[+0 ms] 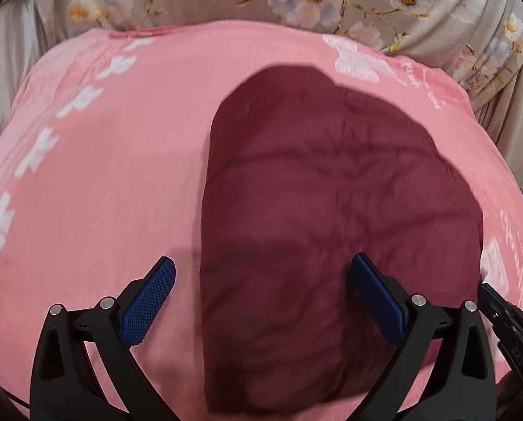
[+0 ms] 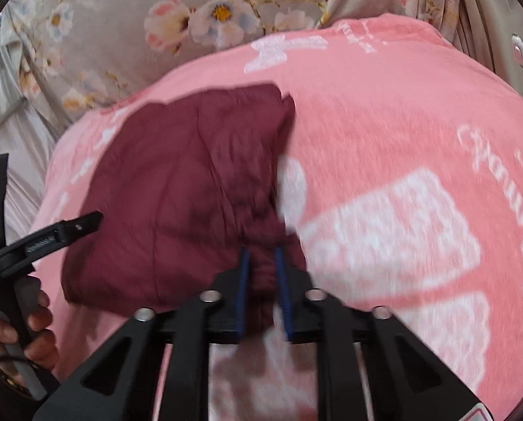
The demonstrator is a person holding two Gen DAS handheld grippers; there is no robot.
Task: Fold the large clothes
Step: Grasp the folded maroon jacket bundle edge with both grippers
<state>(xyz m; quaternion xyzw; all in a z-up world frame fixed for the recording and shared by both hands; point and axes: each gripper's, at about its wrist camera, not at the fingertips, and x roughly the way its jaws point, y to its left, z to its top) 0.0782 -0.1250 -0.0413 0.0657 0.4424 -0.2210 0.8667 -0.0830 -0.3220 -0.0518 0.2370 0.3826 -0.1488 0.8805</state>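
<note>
Pink blanket (image 2: 384, 112), maroon jacket (image 2: 177, 189) in right claw (image 2: 263, 263)

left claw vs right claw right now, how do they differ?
The left claw is spread wide, holding nothing; the right claw is shut on a bunched edge of the maroon jacket. Left hangs over the jacket's middle, right sits at its near edge. Both have blue pads.

Bare pink blanket (image 1: 103, 175) around jacket (image 1: 331, 210)
</note>
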